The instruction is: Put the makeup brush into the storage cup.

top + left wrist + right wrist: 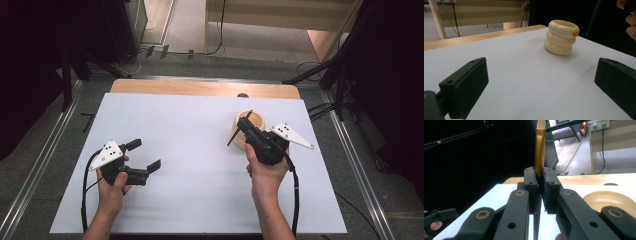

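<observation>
A cream holder [255,120] made of stacked rings stands upright on the right half of the white table [190,125]. My right gripper [244,126] hovers just above and in front of it, shut on a thin pen [239,129] that slants over the holder's near rim. In the right gripper view the pen's golden barrel [540,147] rises from between the closed pads of the right gripper [540,176], with the holder's rim [609,198] at the right. My left gripper [145,155] rests over the left half, open and with nothing in it. Between the wide jaws of the left gripper [541,82], the holder [562,37] stands farther off.
A wooden strip [200,87] borders the table's far edge, with metal rails [45,160] along both sides. Dark stands [340,75] and cables sit beyond the right rail. In the left gripper view the other hand [630,20] shows at the top right.
</observation>
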Demonstrator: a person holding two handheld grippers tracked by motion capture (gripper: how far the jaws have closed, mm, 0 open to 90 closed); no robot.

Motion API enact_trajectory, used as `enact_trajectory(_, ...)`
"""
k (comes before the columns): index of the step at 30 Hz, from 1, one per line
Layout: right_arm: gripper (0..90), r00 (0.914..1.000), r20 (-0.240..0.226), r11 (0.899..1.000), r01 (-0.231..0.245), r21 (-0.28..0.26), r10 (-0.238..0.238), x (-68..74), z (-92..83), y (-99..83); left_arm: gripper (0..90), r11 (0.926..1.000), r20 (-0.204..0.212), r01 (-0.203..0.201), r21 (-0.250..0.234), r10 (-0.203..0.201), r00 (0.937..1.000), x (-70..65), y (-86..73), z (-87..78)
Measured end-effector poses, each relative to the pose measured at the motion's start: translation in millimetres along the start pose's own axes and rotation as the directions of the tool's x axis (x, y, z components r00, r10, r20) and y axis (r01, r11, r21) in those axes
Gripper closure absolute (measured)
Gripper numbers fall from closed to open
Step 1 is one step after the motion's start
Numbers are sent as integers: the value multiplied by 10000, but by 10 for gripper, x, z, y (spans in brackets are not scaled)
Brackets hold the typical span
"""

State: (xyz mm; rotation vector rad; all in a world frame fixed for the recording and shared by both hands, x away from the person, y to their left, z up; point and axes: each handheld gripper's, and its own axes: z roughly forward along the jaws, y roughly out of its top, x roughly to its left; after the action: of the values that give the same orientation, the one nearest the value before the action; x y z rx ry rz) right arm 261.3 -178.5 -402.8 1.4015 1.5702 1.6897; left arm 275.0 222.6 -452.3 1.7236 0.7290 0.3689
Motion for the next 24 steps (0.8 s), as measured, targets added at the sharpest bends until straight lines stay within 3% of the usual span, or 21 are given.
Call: enact_trajectory(24,842,9919,689,9931,1094,-416,-1063,-170,41,125,0,10000,85,40,41,-41,10000,-7,-13,16)
